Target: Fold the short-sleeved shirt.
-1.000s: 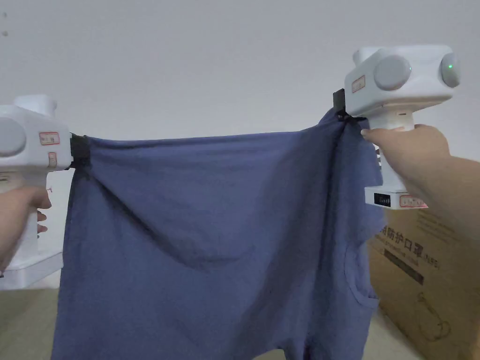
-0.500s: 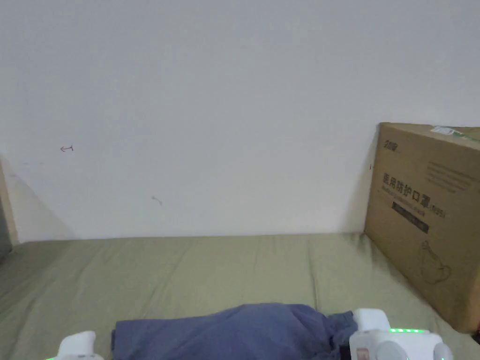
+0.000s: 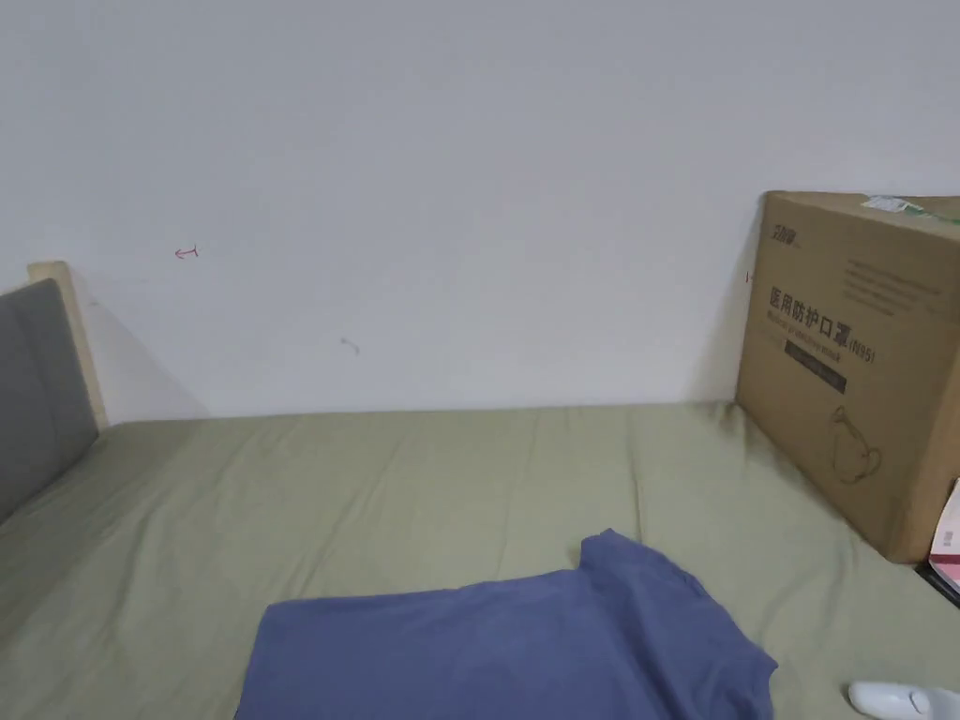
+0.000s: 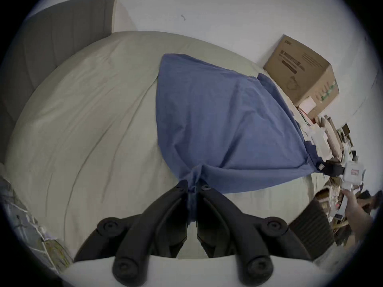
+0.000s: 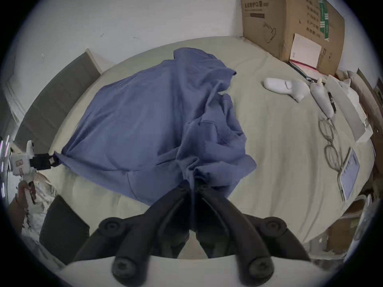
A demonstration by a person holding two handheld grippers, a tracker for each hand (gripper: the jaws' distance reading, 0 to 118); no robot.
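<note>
A bed [image 3: 394,487] with a pale olive-green sheet fills the lower half of my head view, backed by a plain white wall [image 3: 450,169]; a grey padded headboard [image 3: 37,384] stands at the left edge of the frame and a large cardboard box [image 3: 853,366] sits on the bed at the right, against the wall. A white handheld device [image 3: 900,698] lies on the sheet in the lower right corner, and in my right gripper view a pair of glasses [image 5: 329,144] lies on the sheet at the right of the frame, below a second white device. The blue short-sleeved shirt [image 3: 506,647] lies spread on the sheet in the lower centre of the head view, its long axis running left to right across the frame, with one sleeve poking up toward the wall at its upper right. My left gripper [image 4: 193,184] is clamped on a bunched corner of the cloth, both jaws pressed together on it at the bottom centre of its own view. My right gripper [image 5: 191,182] likewise pinches a gathered bunch of the fabric between its closed jaws, and here the cloth is rumpled and folded over itself toward the right of the frame.
</note>
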